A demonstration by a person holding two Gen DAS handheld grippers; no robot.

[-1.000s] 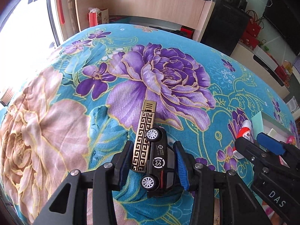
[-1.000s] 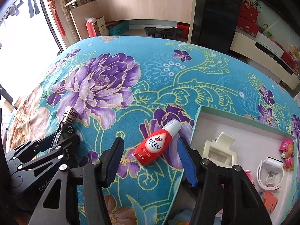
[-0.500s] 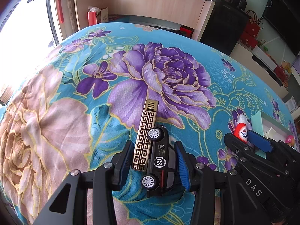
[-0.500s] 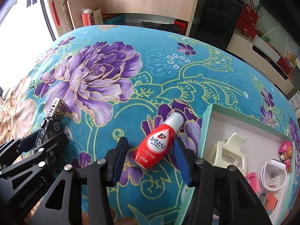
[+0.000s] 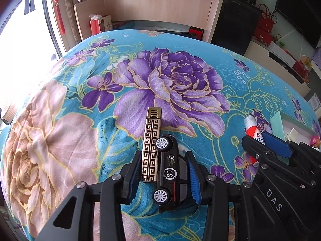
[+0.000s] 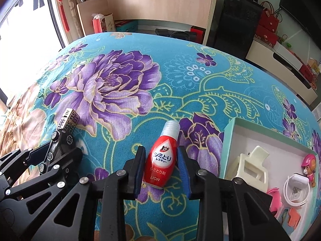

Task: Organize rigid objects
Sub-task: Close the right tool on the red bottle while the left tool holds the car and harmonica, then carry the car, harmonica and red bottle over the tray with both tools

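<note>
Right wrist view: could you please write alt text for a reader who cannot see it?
The right gripper brackets a red stain-remover bottle lying on a teal floral cloth, jaws close on both sides. To its right, a white tray holds small toys and a cream hair clip; the left gripper is at far left.

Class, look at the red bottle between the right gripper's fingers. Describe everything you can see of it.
The red bottle is small, looks like glossy plastic, and has a clear cap over a white neck. Its white drop-shaped label carries Japanese print, with LION near the base. It lies on its side on the floral cloth, cap pointing away from the camera, just left of the white tray. The right gripper straddles it, fingers close on both sides; contact cannot be confirmed.
</note>
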